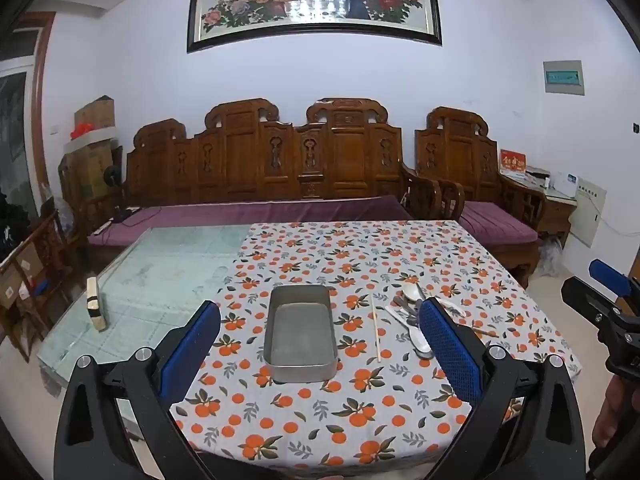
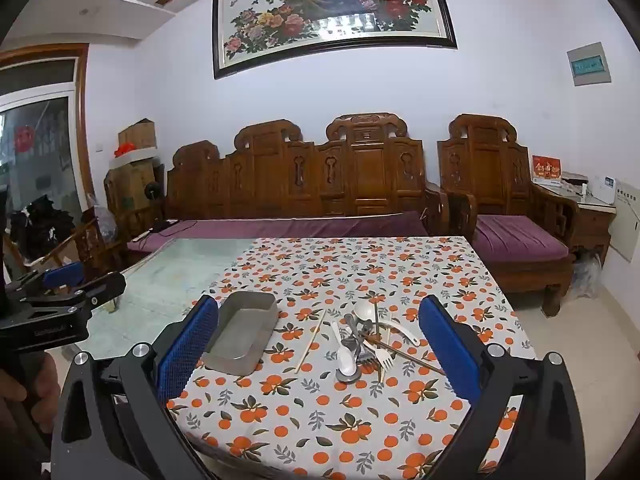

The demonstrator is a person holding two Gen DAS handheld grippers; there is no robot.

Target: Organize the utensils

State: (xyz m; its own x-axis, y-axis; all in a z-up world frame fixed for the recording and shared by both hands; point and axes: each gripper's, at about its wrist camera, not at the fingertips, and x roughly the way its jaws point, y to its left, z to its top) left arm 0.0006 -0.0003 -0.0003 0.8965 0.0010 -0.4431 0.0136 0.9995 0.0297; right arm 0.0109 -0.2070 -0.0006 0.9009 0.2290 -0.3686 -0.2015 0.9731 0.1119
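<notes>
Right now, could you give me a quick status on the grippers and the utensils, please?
Left gripper open, right gripper open, both empty. Metal tin empty; utensil pile untouched beside it, one chopstick lying between. Nothing blocking.

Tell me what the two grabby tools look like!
Each tool has two black plastic arms with round silver bolts, ending in flat blue pads with a bumpy grid texture. The left tool's black handle bears small pale lettering, too small to read. No cables or sleeves show.
</notes>
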